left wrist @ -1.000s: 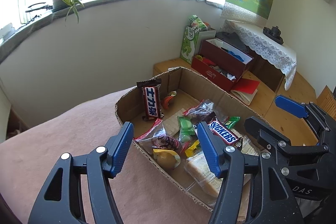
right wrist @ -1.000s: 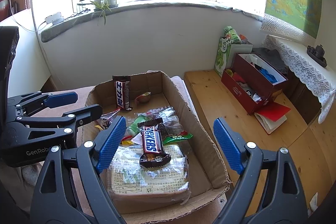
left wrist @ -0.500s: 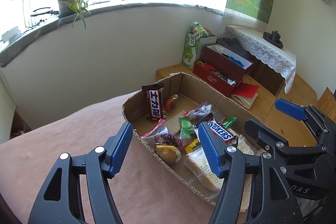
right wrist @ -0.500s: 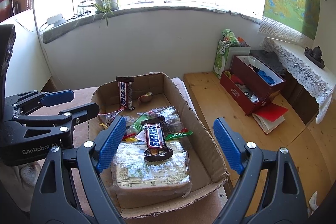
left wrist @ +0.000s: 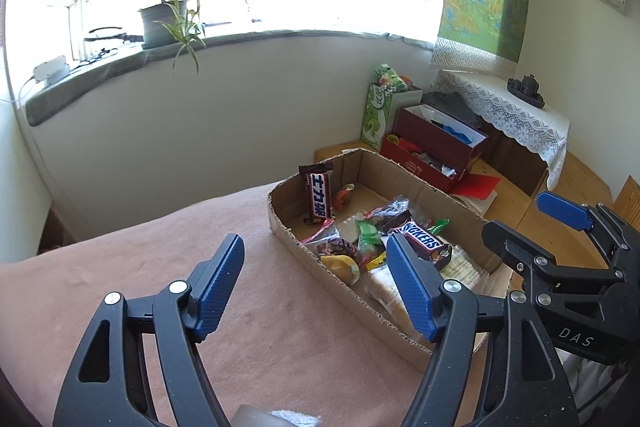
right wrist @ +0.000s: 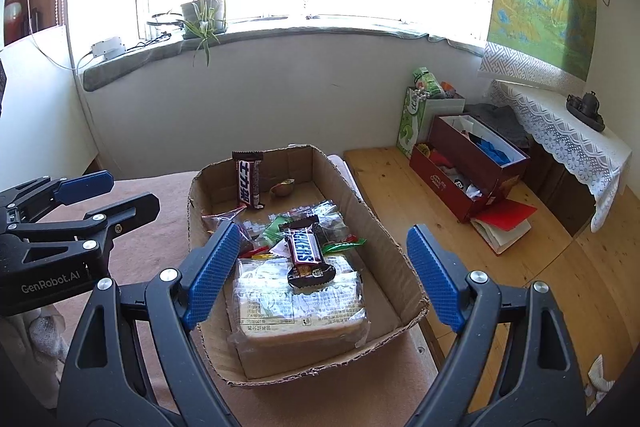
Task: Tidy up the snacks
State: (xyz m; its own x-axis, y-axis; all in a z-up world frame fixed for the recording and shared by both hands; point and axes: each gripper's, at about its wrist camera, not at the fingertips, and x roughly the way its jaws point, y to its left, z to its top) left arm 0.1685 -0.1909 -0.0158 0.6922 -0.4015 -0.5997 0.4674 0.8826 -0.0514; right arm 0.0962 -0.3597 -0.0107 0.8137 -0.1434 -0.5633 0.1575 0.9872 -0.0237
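Snickers bar (right wrist: 305,251) on bread pack (right wrist: 298,301), inside cardboard box (right wrist: 362,209).

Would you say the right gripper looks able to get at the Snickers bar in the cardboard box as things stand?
Probably yes. The right gripper is open and empty, and the Snickers bar lies on top of the bread pack in the open-topped cardboard box, with nothing covering it.

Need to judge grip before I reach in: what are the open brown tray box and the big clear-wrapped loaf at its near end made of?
The brown tray box looks like matte corrugated cardboard: ragged, fluted cut edges. The clear-wrapped loaf seems to be soft bread in thin glossy plastic film: it crinkles and glares, with print on top.
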